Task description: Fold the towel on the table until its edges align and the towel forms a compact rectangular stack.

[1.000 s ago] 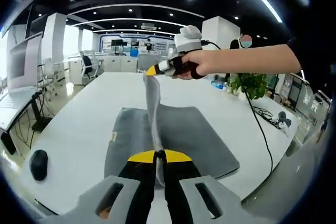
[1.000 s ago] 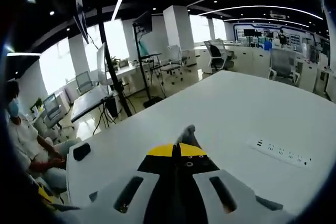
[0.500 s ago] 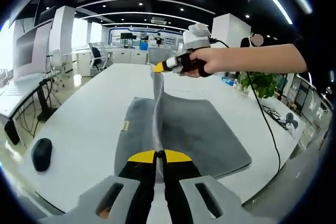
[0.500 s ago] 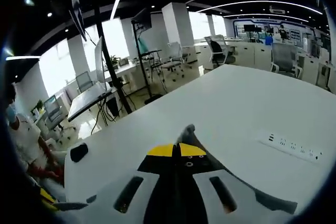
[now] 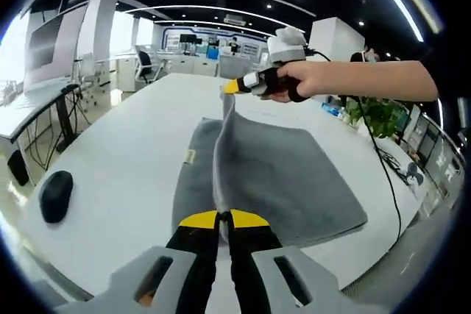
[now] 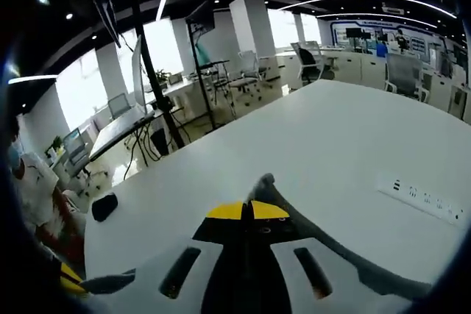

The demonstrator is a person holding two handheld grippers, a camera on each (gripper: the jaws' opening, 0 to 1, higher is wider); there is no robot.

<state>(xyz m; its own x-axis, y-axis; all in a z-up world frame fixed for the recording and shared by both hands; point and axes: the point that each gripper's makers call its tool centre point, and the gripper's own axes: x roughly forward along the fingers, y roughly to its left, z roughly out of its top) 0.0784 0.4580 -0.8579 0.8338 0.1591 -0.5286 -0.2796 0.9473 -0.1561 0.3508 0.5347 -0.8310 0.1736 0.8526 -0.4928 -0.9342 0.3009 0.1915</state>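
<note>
Towel lies grey and flat on the white worktop with one edge lifted taut, its long axis running from the left gripper clamped on the near corner to the right gripper pinching the far corner.

The towel lies on the table, a mouse well left of it

My left gripper view looks low along the table toward the right gripper; my right gripper view faces across the same table toward desks.
</note>
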